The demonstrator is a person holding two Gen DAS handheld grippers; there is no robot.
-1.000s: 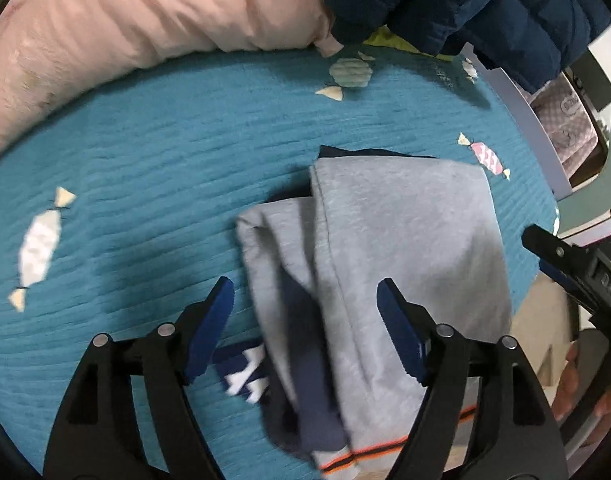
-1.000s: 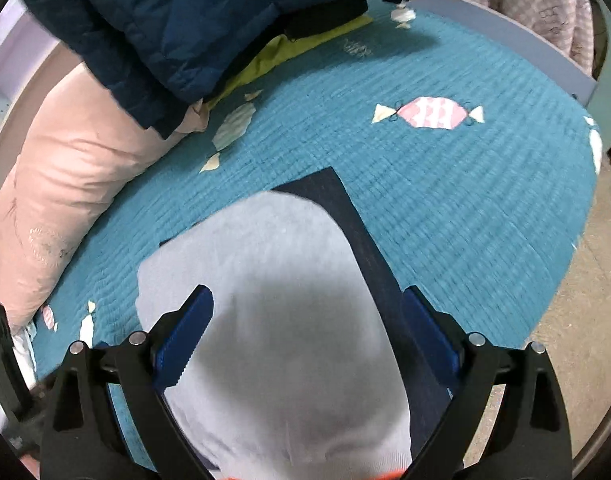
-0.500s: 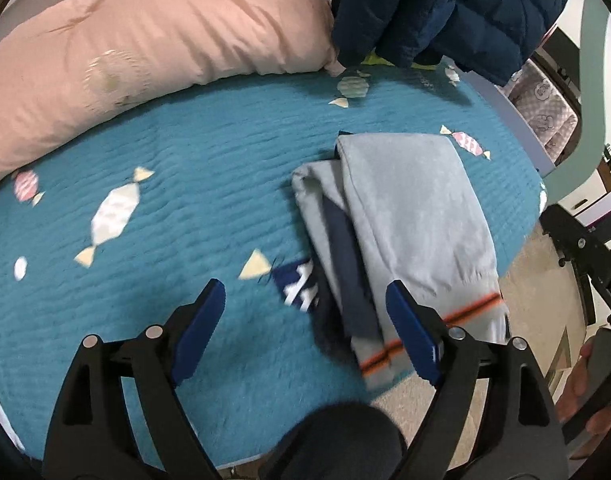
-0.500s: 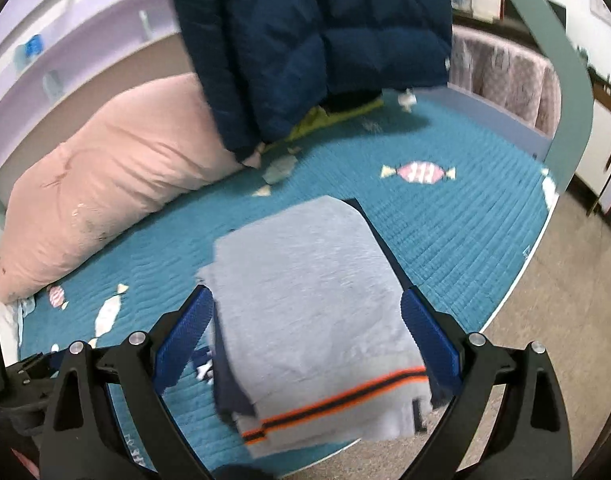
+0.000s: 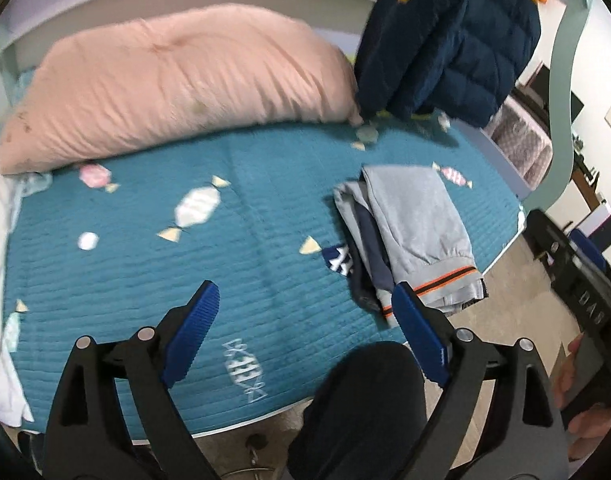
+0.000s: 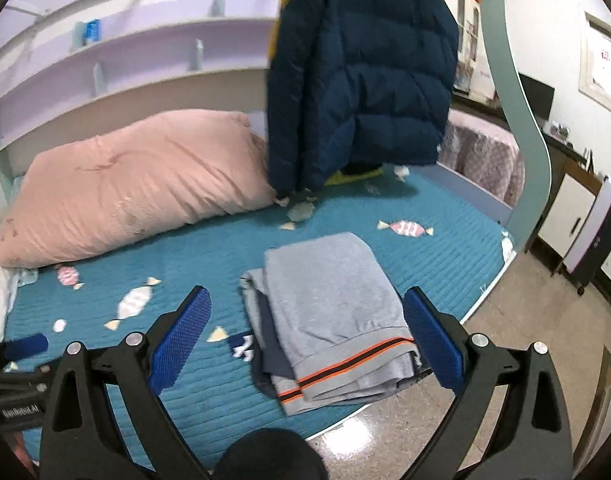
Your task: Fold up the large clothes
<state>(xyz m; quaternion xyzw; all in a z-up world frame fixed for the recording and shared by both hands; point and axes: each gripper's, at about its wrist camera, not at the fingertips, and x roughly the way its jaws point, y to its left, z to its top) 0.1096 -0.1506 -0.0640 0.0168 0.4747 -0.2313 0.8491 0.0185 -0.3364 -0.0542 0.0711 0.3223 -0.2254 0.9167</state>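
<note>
A bed with a teal quilted cover printed with candy shapes fills the view ahead of the hand-held gripper. A long pink pillow lies along its far side, under pale lilac shelves. A navy and yellow puffer jacket hangs beyond. To the right stand a curved green post, white cabinets and beige floor.

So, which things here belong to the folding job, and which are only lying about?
Job:
- folded grey garment
- left gripper, open, empty
- right gripper, open, empty

Lying about:
- pink pillow
- navy jacket, hanging
- teal bedspread
- shelves
</note>
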